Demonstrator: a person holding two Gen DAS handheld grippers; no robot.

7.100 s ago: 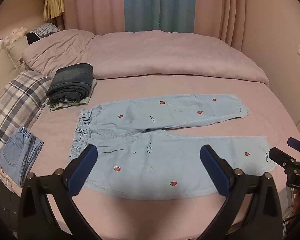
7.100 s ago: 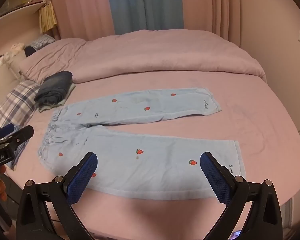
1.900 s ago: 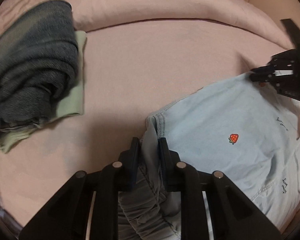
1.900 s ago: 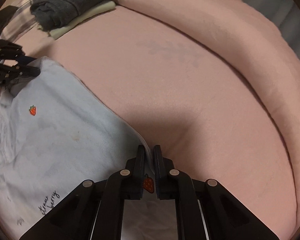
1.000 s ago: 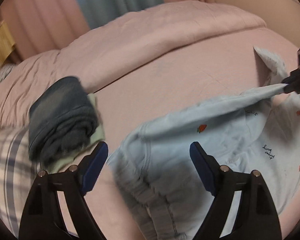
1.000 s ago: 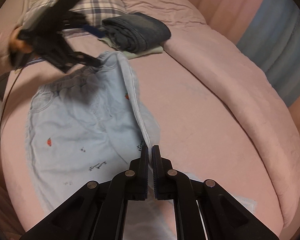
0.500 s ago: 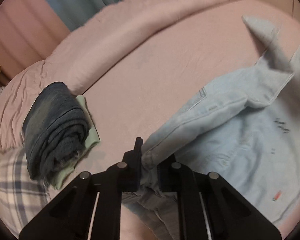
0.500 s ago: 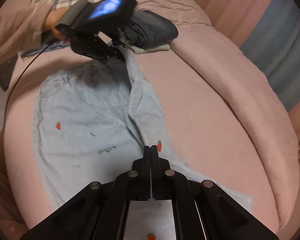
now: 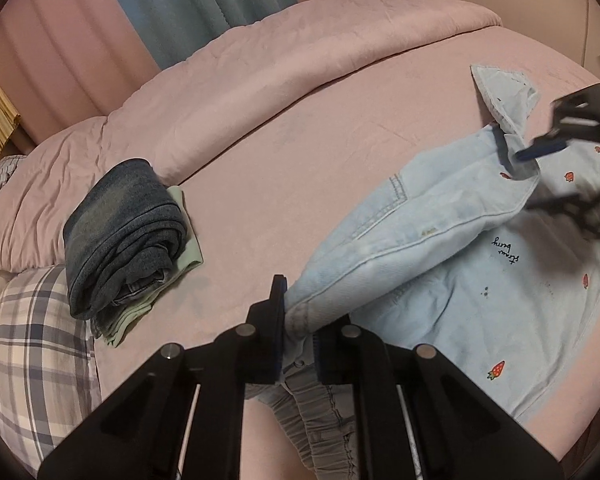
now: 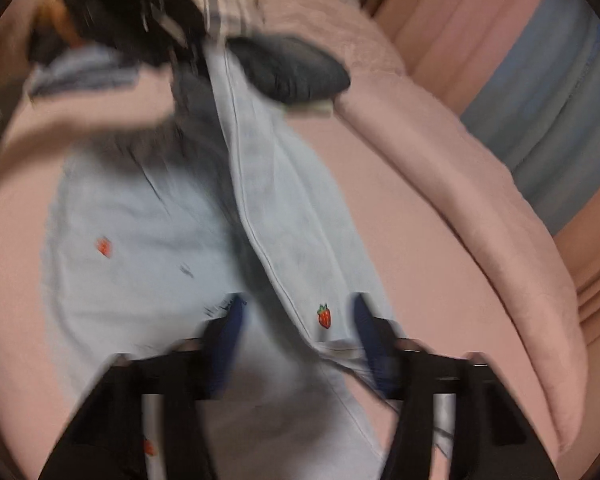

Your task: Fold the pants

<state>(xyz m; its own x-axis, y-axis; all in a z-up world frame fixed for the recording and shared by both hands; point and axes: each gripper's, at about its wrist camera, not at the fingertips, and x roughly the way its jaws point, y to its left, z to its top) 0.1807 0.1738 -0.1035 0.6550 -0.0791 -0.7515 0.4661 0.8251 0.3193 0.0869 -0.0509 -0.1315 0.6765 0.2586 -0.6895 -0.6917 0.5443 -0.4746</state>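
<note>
Jaws of the left gripper (image 9: 298, 330) are clamped on the waistband of the light blue strawberry-print pants (image 9: 452, 264); the right gripper (image 10: 296, 344) stands wide apart, holding nothing. One leg lies folded over the other on the pink bed sheet (image 9: 284, 168).

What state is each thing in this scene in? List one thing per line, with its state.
Left tongs: shut on the waistband.
Right tongs: open, over the leg.
Strawberry pants: one leg folded over the other, waistband end lifted.
Dark jeans: folded, stacked on a green garment.

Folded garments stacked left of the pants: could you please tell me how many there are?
2: dark denim jeans on top; a pale green garment beneath, showing at right and front. Others may be hidden.
</note>
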